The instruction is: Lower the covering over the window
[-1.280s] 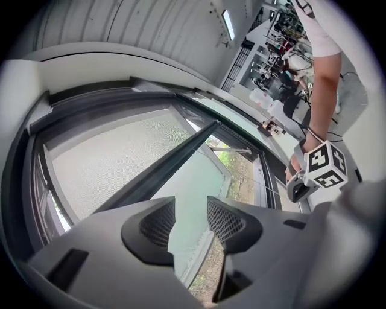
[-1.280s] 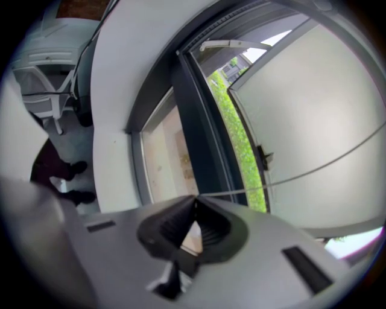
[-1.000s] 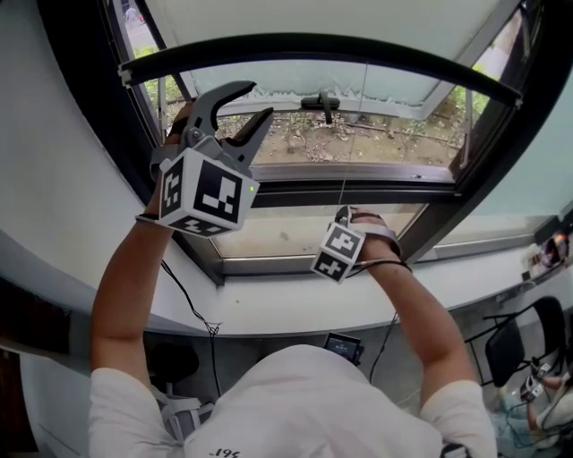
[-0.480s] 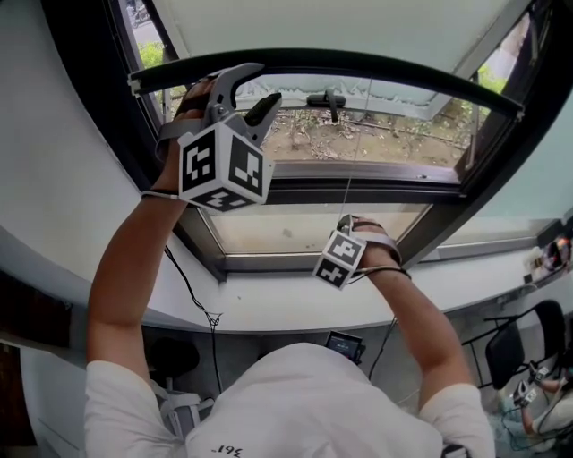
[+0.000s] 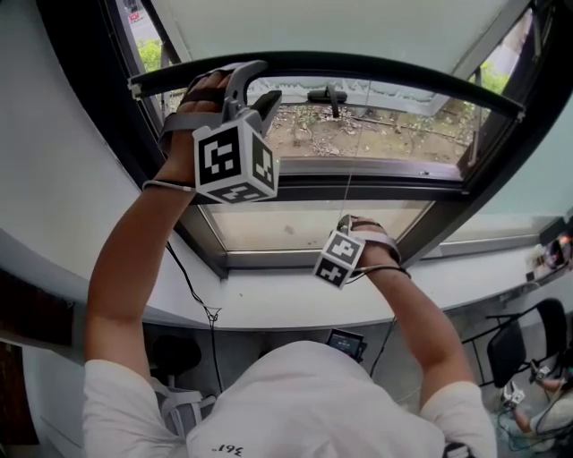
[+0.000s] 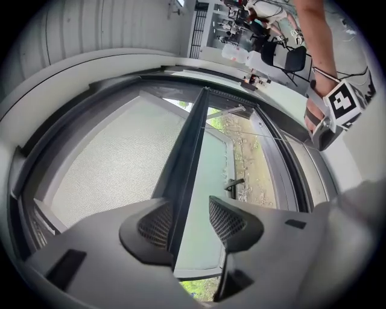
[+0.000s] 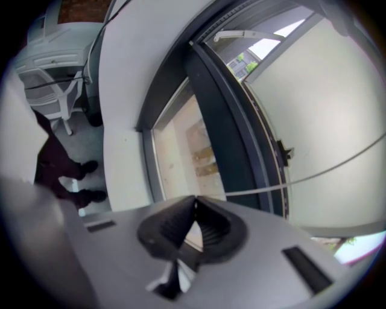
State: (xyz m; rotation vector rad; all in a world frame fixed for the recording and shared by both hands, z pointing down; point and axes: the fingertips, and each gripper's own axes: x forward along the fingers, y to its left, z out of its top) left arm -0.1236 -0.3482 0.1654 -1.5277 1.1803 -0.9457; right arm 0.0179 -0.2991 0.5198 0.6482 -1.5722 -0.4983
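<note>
Window (image 5: 358, 190) largely uncovered: blind (image 5: 313, 22) hung over top of frame only, bottom bar (image 5: 403, 73) well above sill (image 5: 295, 304). Left gripper (image 5: 265, 80) spread, jaws just been opening, bar's left end between them, unpinched. Right gripper (image 5: 346, 217) clamped on pull cord (image 5: 347, 179). Most lowering apparently left

Bright daylight enters through the window (image 5: 376, 125); fisheye views curve and darken toward their edges.
</note>
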